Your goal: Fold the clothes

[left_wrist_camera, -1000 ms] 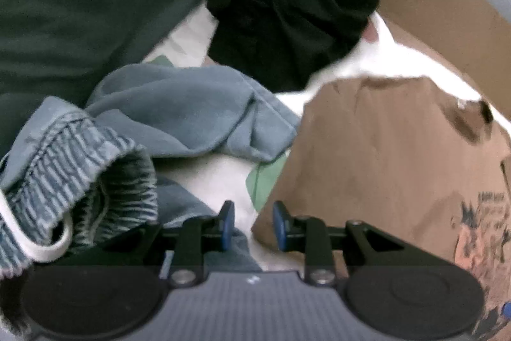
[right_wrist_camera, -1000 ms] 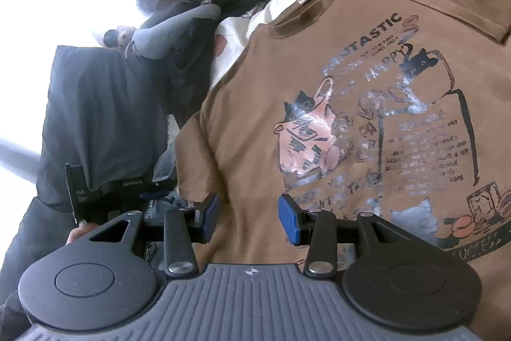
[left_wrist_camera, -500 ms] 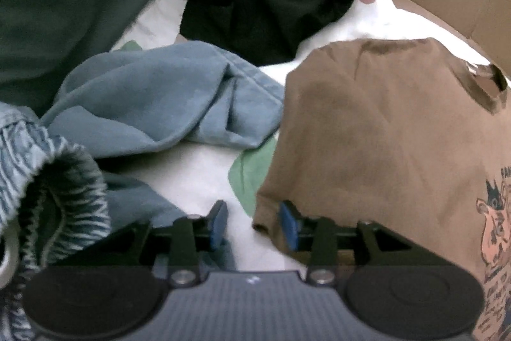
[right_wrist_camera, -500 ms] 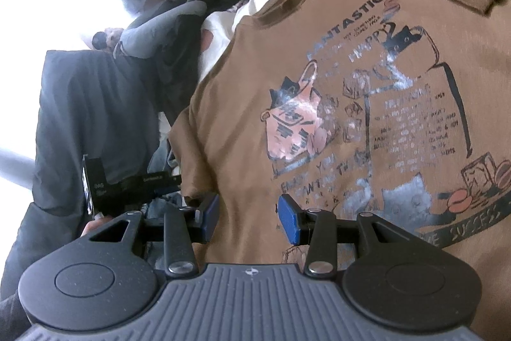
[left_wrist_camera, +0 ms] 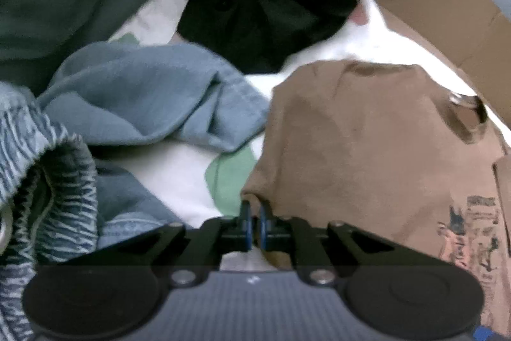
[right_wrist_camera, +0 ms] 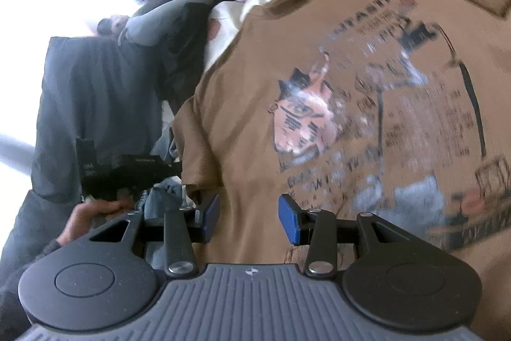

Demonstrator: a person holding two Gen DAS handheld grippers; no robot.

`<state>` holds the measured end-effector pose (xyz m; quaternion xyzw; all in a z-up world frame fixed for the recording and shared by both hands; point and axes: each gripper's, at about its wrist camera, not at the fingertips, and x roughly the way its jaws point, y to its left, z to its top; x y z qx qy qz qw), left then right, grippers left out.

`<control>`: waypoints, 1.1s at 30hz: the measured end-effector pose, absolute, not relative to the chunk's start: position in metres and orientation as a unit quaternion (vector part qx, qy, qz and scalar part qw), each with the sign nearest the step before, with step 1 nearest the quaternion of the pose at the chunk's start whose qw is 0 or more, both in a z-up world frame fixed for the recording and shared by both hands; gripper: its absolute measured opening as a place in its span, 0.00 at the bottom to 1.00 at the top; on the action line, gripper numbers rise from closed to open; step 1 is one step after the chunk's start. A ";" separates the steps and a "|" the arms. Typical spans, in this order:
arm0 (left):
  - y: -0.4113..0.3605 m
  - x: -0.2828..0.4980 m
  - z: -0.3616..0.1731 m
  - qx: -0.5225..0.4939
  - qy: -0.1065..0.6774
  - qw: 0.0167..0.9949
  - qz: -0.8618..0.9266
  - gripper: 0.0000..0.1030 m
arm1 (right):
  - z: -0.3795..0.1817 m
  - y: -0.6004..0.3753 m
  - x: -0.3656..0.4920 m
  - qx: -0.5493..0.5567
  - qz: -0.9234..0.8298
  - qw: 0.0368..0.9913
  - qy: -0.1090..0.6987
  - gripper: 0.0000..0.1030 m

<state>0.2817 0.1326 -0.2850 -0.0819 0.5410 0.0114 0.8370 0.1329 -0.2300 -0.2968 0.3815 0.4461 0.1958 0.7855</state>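
Sleeve corner of the brown printed cotton T-shirt (left_wrist_camera: 367, 149) sits pinched in the closed left gripper (left_wrist_camera: 254, 224). The right gripper (right_wrist_camera: 249, 218) hovers half-open over the shirt's chest, gripping nothing.

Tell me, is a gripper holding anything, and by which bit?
Yes. The left gripper is shut on the brown shirt, pinching the corner of its sleeve. The right gripper is open over the shirt and holds nothing.
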 end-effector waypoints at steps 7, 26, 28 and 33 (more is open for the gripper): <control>0.110 0.282 -0.248 -0.088 0.523 0.847 -0.027 0.05 | -0.282 -0.224 0.153 0.348 0.217 0.804 0.432 0.47; 0.052 0.318 -0.222 -0.143 0.542 0.822 -0.100 0.03 | -0.257 -0.143 0.226 0.266 0.286 0.828 0.401 0.51; 0.046 0.321 -0.224 -0.145 0.544 0.819 -0.105 0.03 | -0.260 -0.139 0.234 0.262 0.274 0.837 0.395 0.51; 0.033 0.326 -0.231 -0.152 0.551 0.812 -0.114 0.03 | -0.268 -0.127 0.261 0.248 0.262 0.847 0.391 0.51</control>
